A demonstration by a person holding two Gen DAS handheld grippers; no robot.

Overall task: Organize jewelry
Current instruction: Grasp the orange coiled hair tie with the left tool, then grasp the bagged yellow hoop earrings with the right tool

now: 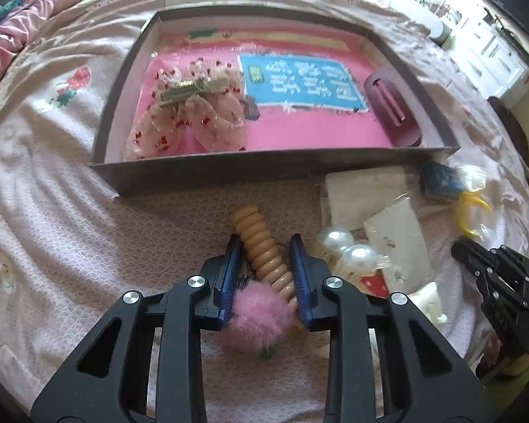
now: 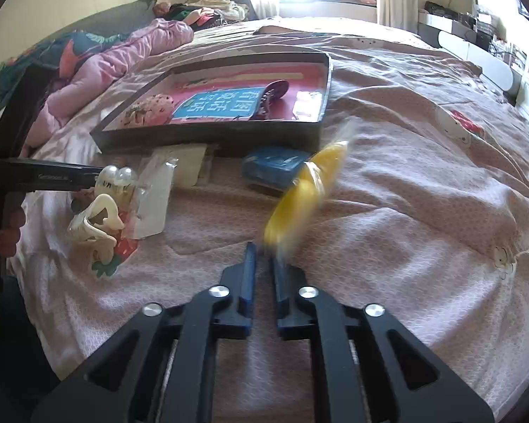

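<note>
Blurrily, right tongs (image 2: 263, 252) pinch yellow packet (image 2: 305, 190); left tongs (image 1: 264, 246) clamp coil tie (image 1: 264, 250), partly hidden.

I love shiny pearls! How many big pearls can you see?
2. One big pearl and a second lie touching side by side on the bedspread, right of the coiled hair tie. Smaller ones may be hidden.
</note>
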